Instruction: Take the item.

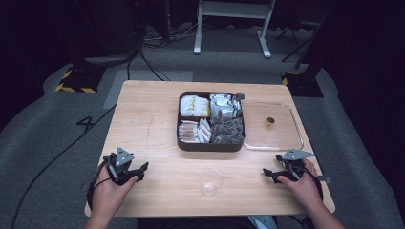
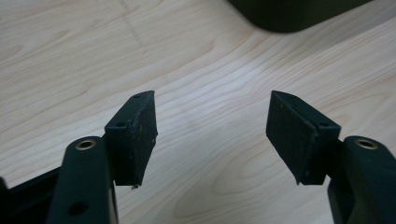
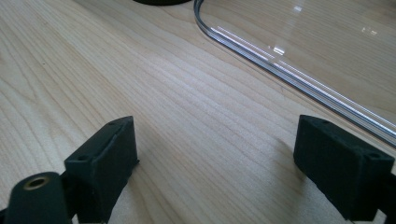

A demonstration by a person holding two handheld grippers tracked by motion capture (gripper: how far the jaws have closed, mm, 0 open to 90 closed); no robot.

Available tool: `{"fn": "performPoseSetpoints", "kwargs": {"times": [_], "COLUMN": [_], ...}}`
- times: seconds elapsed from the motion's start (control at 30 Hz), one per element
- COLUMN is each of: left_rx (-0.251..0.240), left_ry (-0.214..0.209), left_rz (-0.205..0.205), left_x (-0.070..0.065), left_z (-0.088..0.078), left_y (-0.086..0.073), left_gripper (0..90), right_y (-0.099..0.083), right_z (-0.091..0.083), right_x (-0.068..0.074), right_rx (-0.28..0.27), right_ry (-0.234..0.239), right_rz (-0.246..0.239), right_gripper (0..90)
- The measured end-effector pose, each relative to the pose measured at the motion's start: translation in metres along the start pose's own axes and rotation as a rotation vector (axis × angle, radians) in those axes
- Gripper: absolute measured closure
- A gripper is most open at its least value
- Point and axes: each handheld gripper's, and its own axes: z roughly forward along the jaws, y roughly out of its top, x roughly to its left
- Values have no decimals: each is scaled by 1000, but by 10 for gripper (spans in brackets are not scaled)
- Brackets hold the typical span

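You are resting both hands on the near part of the counter (image 1: pixel 153 138), one at each side, and between them the clear plastic cup (image 1: pixel 210 182) is standing upright near the front edge. It is the nearest thing to either tool, well apart from both, and nothing is touching it.

Your left gripper (image 1: pixel 139 172) is lying low with its fingers (image 2: pixel 133 137) spread wide and nothing but bare wood between them; they are pointing across toward the cup and the dark box (image 1: pixel 211 121) of packets beyond. Your right gripper (image 1: pixel 270 174) is likewise holding its fingers (image 3: pixel 105 163) apart and empty, facing the rim of the clear lid (image 3: pixel 289 70) that is lying beside the box.

Judging by its look, the cup is going to be very light, thin-walled and smooth, so it is likely to slide or tip at a nudge and to buckle under a hard squeeze. You are probably best taking it across the wall near the rim with a gentle pinch, or hooking one finger inside the rim and one outside.
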Motion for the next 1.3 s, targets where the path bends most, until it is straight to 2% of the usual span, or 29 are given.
{"fn": "performPoseSetpoints", "kwargs": {"times": [0.03,0.07,0.1,0.13,0.17,0.23,0.33,0.37,0.4,0.53,0.57,0.73,0.9,0.97,1.07,1.1,1.17,1.3], "left_rx": [-2,-2,-4,-4,3,3,-9,-14,-14,-17,-19,-41,-60,-64,-72,-72,-81,-88], "left_ry": [-16,-16,-31,-31,-51,-58,-80,-89,-89,-105,-122,-156,-206,-207,-224,-224,-251,-259], "left_rz": [15,15,31,31,47,56,67,75,75,103,112,115,140,146,160,160,165,182], "left_x": [-6,-6,-11,-11,-16,-18,-22,-24,-24,-26,-27,-28,-27,-26,-25,-25,-25,-26], "left_z": [-5,-5,-8,-8,-10,-11,-11,-9,-9,-6,-4,0,3,5,14,14,21,28], "left_y": [10,10,20,20,29,34,49,59,59,76,83,97,117,121,134,134,144,154], "left_gripper": [354,356,358,358,363,368,377,378,378,386,386,388,388,386,380,380,380,380], "right_y": [0,0,0,0,0,0,0,0,0,0,0,0,0,0,-1,-1,-1,-1], "right_z": [0,0,0,0,0,0,0,0,0,0,0,0,0,0,-1,-1,-1,-1], "right_x": [0,0,0,0,0,0,0,0,0,0,0,0,0,0,0,0,0,0], "right_rx": [0,0,0,0,-1,-1,-1,-1,-2,-2,-2,-2,-3,-4,-4,-4,-4,-4], "right_ry": [0,1,0,1,2,3,4,4,5,5,5,5,7,7,7,7,7,7], "right_rz": [0,0,0,0,0,0,-1,-1,-1,-1,-2,-2,-2,-3,-4,-4,-4,-4], "right_gripper": [135,134,135,135,136,137,138,139,140,141,141,141,147,149,152,153,153,153]}}
